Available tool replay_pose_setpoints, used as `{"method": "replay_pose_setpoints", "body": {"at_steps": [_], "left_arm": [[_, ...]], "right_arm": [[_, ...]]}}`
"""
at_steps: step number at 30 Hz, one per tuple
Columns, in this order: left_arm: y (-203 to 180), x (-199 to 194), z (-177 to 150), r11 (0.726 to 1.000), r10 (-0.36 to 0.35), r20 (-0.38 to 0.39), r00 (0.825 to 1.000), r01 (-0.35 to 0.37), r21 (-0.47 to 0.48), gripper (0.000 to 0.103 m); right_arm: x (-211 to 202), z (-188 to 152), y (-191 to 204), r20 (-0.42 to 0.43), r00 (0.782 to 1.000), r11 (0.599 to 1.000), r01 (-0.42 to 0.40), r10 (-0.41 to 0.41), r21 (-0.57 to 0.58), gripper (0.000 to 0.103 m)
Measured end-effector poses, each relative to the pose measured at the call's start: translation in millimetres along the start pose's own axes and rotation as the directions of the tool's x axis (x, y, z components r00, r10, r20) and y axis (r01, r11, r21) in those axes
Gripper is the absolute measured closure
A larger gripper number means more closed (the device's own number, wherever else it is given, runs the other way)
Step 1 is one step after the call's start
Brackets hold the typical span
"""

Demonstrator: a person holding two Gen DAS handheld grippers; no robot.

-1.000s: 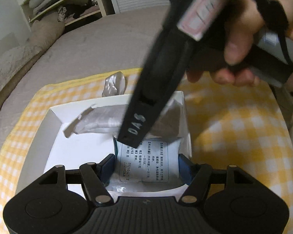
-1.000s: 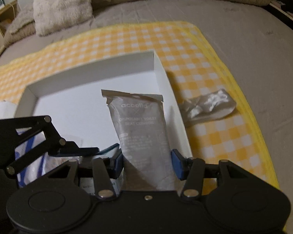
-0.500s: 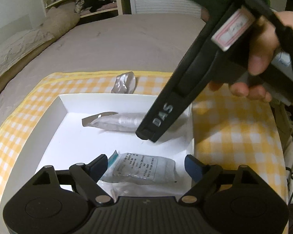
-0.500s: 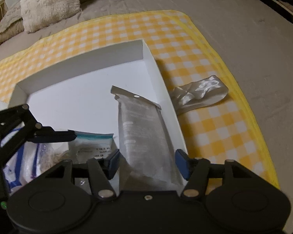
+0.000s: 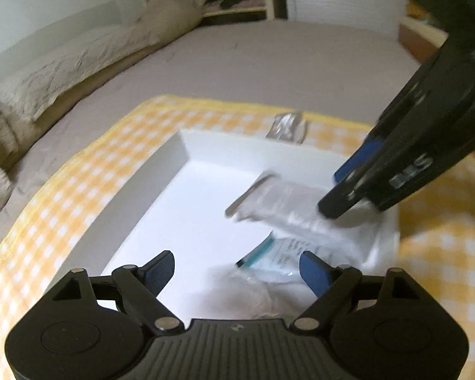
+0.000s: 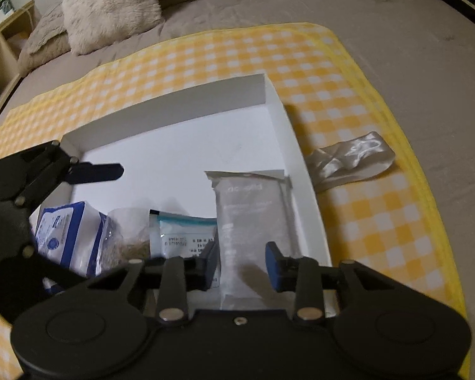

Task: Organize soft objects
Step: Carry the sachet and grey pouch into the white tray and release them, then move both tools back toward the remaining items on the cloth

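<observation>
1. A grey bed carries a yellow checked cloth, and on the cloth sits a shallow white box.
2. The left gripper hangs over the box's near end, jaws wide apart and empty; the teal-edged labelled sachet lies below them, untouched.
3. The right gripper points down at the long grey pouch, which lies flat in the box along its right wall. Its jaws have just been closing; the pouch's near end sits between the pads, yet a gap shows at the right pad, so they do not look clamped.
4. A blue-and-white tissue pack and a clear bag of brownish stuff lie at the box's left end, just beside the sachet.
5. A crumpled silvery pouch lies outside, on the cloth by the right wall.
6. Risks, as I judge them: the slick pouch could slip from a shallow pinch; the two grippers, close together, could collide; the silvery pouch could be overlooked.
</observation>
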State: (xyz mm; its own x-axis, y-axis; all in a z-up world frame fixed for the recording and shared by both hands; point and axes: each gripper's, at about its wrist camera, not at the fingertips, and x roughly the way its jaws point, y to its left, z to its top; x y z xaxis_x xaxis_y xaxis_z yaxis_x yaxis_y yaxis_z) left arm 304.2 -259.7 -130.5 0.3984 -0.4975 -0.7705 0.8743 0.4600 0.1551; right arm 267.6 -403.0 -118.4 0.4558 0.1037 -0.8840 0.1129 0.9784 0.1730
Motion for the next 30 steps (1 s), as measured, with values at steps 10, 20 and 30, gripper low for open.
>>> {"method": "replay_pose_setpoints", "body": {"at_steps": [10,20,30], "left_arm": [[-28,26,1,0.993,-0.043,-0.071,0.997,0.050,0.110,0.017],[-13,1,-2,0.998,-0.056,-0.020,0.998,0.056,-0.013,0.017],[-14,-51,2,0.993,-0.021,0.080,0.997,0.030,-0.114,0.016]], "right_arm": [[6,-2,-3,-0.033,0.999,1.000,-0.011,0.011,-0.015,0.072],[22,-10,-4,-0.106,0.994,0.999,0.017,-0.021,-0.043,0.075],[-25,-6,-4,0.034,0.999,1.000,0.003,-0.002,-0.013,0.072]]}}
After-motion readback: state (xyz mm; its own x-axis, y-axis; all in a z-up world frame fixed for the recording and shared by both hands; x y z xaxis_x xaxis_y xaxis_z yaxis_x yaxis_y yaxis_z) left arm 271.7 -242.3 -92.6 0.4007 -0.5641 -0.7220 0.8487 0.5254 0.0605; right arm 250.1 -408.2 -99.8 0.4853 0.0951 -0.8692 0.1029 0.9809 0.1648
